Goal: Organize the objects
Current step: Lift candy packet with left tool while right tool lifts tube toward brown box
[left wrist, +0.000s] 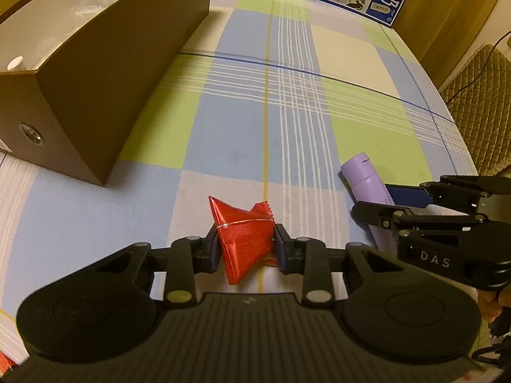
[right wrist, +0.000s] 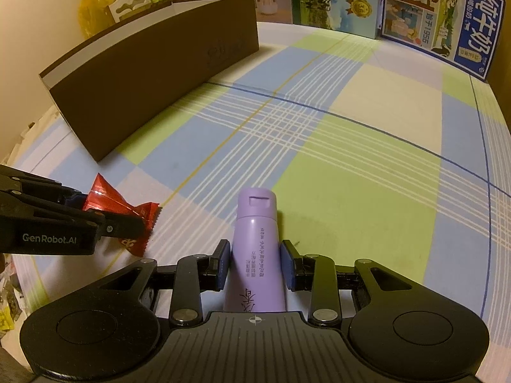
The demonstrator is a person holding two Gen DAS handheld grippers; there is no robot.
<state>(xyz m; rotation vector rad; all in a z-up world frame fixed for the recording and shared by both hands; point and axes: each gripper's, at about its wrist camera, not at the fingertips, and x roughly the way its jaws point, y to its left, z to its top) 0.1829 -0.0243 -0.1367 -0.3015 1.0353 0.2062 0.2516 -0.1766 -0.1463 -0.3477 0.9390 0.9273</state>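
Two grips — left gripper (left wrist: 245,249) pinching red packet (left wrist: 246,239), right gripper (right wrist: 255,263) clamping purple tube (right wrist: 255,255); brown box (left wrist: 105,73) beside.

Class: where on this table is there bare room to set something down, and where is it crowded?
Free: the checked cloth between the brown box, the far cartons and the purple tube. Crowded: the near edge, where the red wrapper, the tube and both grippers sit.

You've got one red foil packet (left wrist: 246,239) and one purple tube (right wrist: 255,255) — that's it for loose items. One brown box (left wrist: 105,73) too, and two grippers — left (left wrist: 246,249), right (right wrist: 255,265).
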